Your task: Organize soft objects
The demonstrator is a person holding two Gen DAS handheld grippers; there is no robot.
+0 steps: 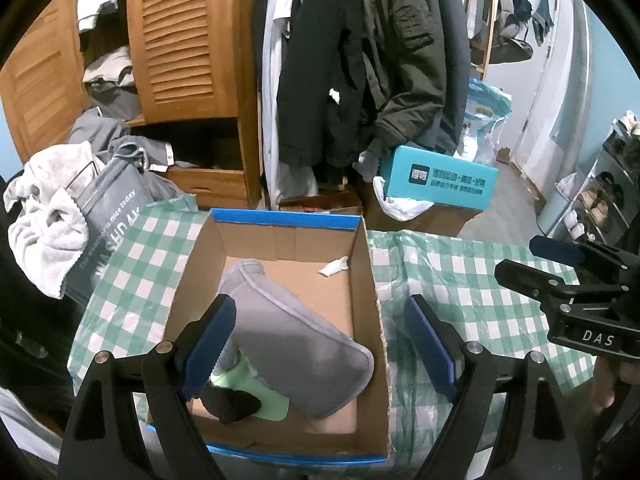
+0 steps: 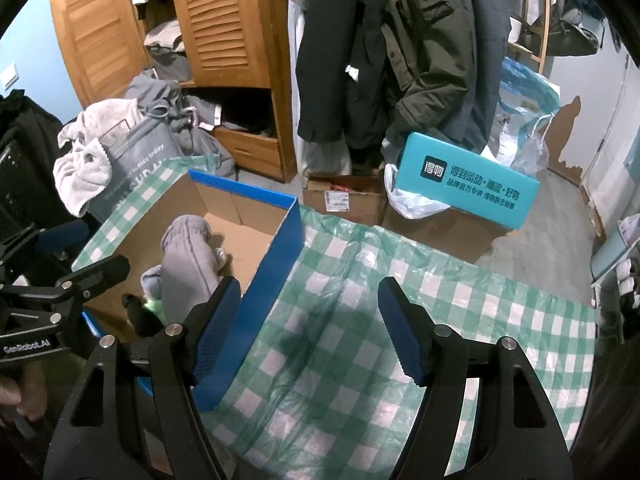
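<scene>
The tablecloth (image 2: 360, 320) is green-and-white checked; the box (image 1: 280, 216) is brown inside with a blue rim. The cushion (image 1: 296, 340) is grey; the carton (image 2: 468, 180) is teal.

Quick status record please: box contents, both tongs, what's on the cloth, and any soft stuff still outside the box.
surface: green-and-white checked cloth
box: open cardboard box with blue edge, on the cloth
box contents: grey soft item, pale green item, black item, small white scrap
left tongs: open, empty, above the box
right tongs: open, empty, over bare cloth right of the box
outside box: light grey towel draped on a grey laundry bag, left of the box
</scene>
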